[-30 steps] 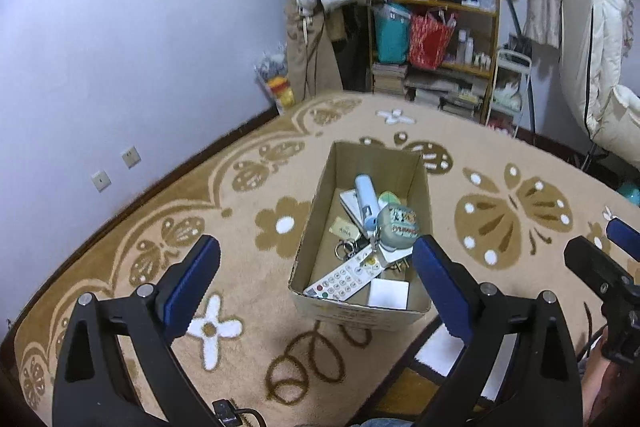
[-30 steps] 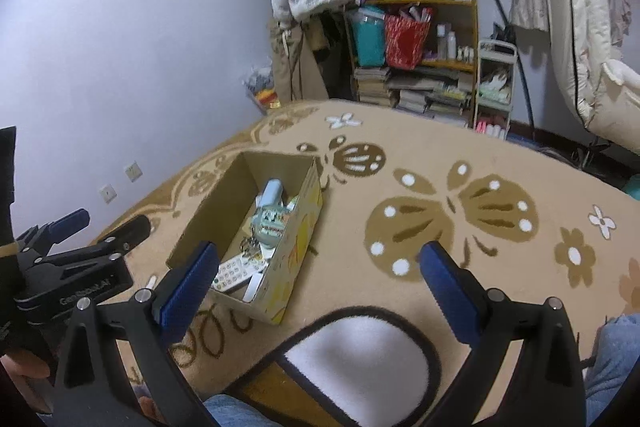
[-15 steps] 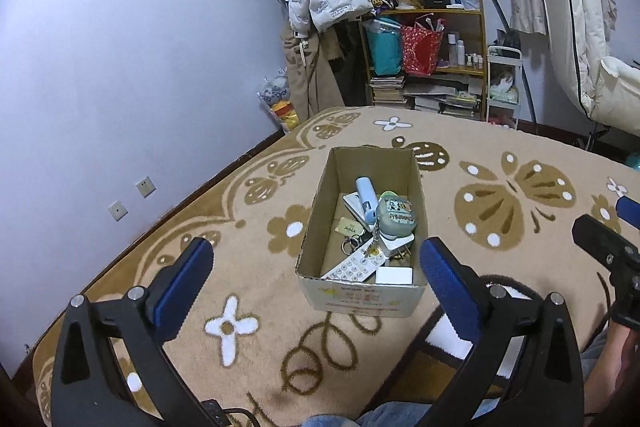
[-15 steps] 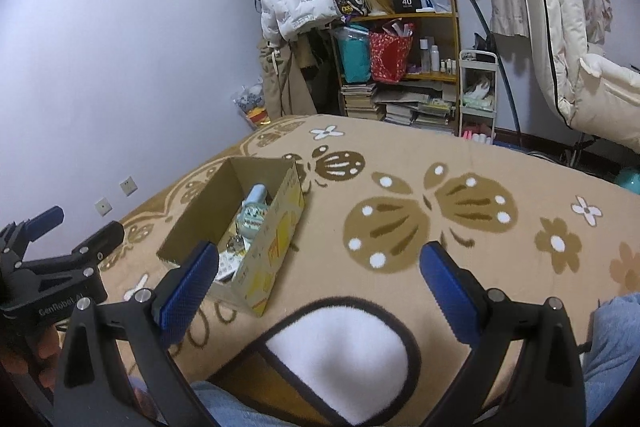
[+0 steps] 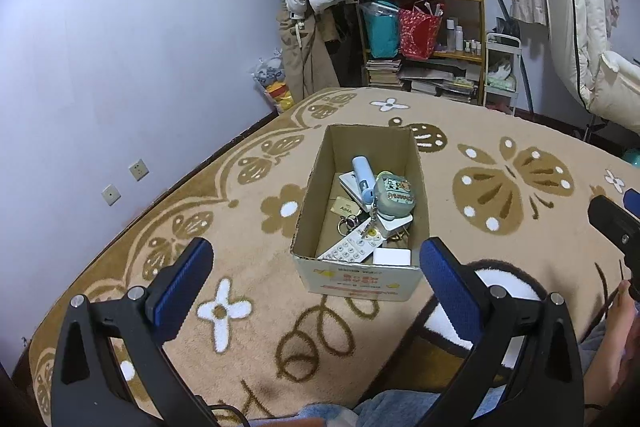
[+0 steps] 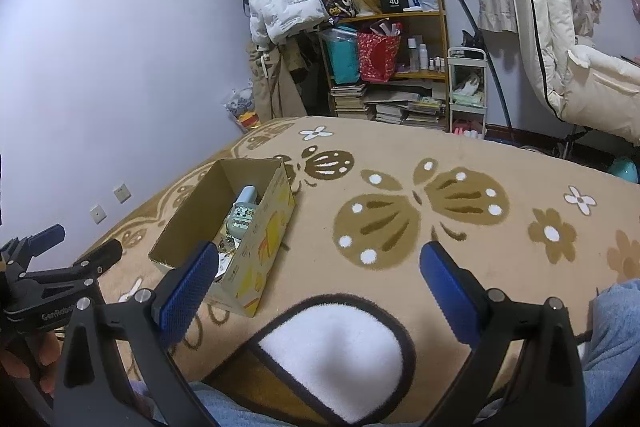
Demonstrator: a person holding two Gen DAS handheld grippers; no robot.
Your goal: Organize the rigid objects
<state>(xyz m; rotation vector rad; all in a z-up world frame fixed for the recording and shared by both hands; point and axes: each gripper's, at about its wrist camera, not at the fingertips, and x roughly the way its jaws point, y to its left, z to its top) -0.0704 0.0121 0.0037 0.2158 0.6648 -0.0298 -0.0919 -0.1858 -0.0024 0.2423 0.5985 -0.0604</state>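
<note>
Cardboard box is holding everything — remote, keys, blue tube. You're hovering left gripper and right gripper wide, empty — be descending squarely.

Both grippers: black plastic frames, blue textured pads, silver screws at finger joints. Left gripper has white "GenRobot" lettering. Bare-skinned hand, blue jeans.
</note>
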